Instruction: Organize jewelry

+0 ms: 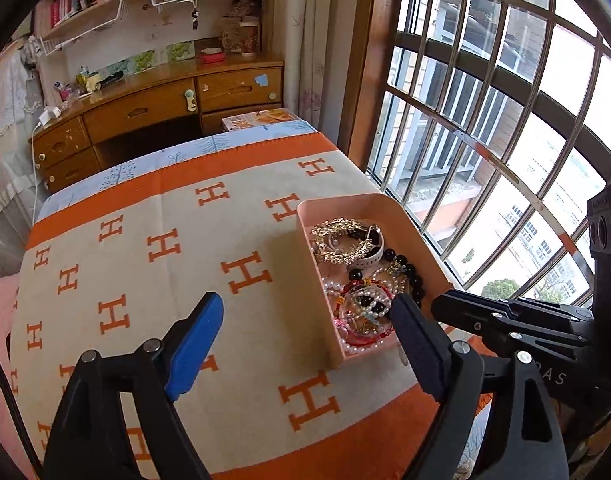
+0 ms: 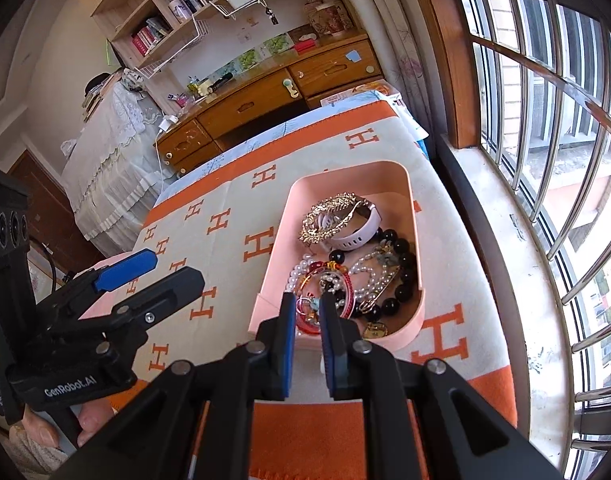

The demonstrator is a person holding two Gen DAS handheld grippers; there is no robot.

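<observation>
A pink tray (image 1: 305, 248) (image 2: 415, 216) stands on an orange and beige blanket (image 1: 145, 216) (image 2: 225, 208). It holds a gold hair clip (image 1: 337, 240) (image 2: 329, 216), a white watch band (image 2: 357, 232), black bead bracelets (image 2: 403, 268), pearl strands (image 2: 369, 268) and red bangles (image 1: 365, 316) (image 2: 309, 320). My left gripper (image 1: 305, 320) is open, hovering over the tray's near left wall. My right gripper (image 2: 308, 312) has its jaws a narrow gap apart over the tray's near end, with the red bangles seen between them; nothing is clearly gripped. It shows at the right in the left wrist view (image 1: 505, 320).
A barred window (image 1: 505, 120) (image 2: 545, 120) runs along the right, with a sill (image 2: 505, 260) beside the blanket. A wooden desk (image 1: 165, 100) (image 2: 265, 96) with drawers and shelves stands at the far end.
</observation>
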